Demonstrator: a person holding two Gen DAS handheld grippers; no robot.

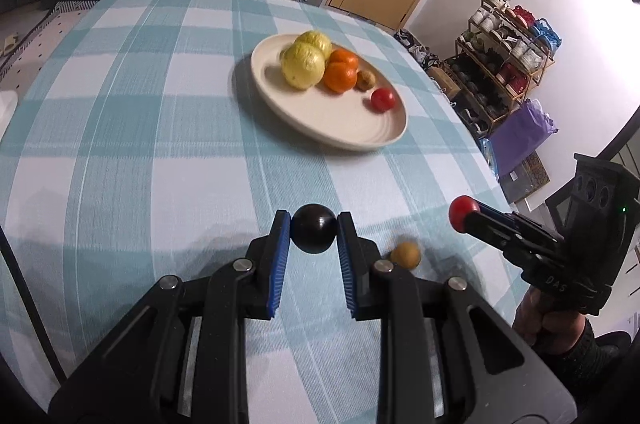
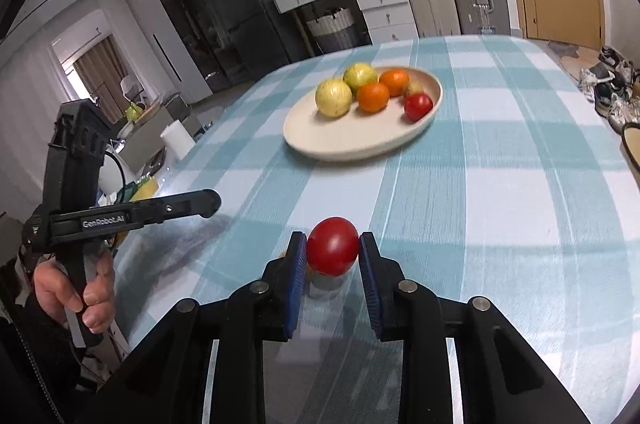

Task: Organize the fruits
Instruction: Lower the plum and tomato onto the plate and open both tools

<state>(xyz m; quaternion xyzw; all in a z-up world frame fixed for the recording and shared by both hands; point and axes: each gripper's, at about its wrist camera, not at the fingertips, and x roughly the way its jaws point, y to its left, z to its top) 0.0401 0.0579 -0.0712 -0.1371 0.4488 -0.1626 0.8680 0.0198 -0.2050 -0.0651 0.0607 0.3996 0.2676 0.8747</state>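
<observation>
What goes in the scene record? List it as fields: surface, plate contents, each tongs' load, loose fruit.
surface: table with blue-and-white checked cloth
plate: two yellow fruits, two oranges, one small brown fruit, one red tomato
left tongs: shut on dark round fruit
right tongs: shut on red tomato in tongs
loose fruit: small brown fruit on cloth, beside left tongs

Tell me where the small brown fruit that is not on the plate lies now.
In the left wrist view the brown fruit lies on the tablecloth, just right of the left gripper that holds the dark fruit, nearer the camera than the plate.
</observation>
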